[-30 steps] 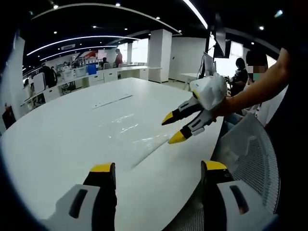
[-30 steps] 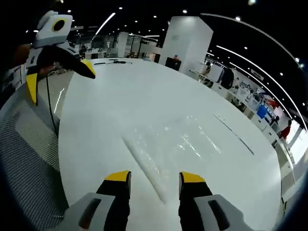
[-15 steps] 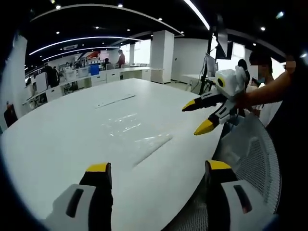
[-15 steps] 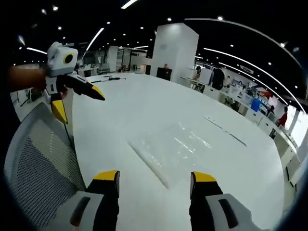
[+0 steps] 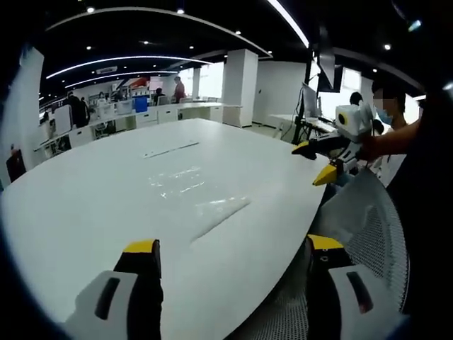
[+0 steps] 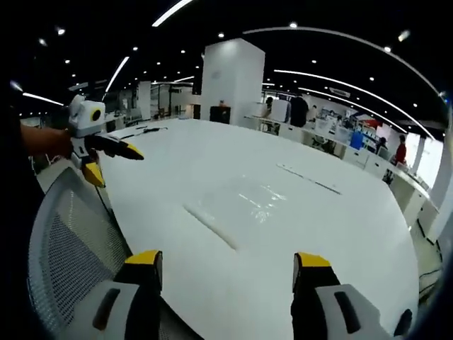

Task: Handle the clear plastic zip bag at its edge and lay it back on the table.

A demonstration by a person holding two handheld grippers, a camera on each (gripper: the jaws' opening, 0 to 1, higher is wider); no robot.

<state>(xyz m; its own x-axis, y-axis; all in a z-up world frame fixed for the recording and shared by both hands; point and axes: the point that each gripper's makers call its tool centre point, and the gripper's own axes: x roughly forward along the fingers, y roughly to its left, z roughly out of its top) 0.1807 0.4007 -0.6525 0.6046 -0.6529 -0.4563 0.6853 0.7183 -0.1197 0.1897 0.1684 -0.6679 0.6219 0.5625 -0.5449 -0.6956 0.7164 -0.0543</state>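
One clear plastic zip bag [image 5: 195, 195] lies flat on the white surface [image 5: 85, 205], glossy, slightly crinkled, rectangular, with a raised strip along one edge; also in right gripper view [image 6: 237, 209]. Nothing touches it.

Surface is smooth, matte white, with a rounded edge. A thin dark line or seam [image 5: 166, 148] runs across it beyond the bag.

Left gripper [image 5: 230, 248]: jaws wide apart, holding nothing, grey bodies with yellow tips, near the surface edge and short of the bag. In right gripper view it shows at left [image 6: 106, 157], spread, off the surface edge.

Right gripper [image 6: 228, 261]: jaws wide apart, holding nothing, well back from the bag. In left gripper view it sits at right [image 5: 318, 161], spread, beyond the surface edge.

One grey mesh chair back [image 5: 361, 227], also in right gripper view [image 6: 67, 241]. One white square pillar [image 6: 228, 81] behind.
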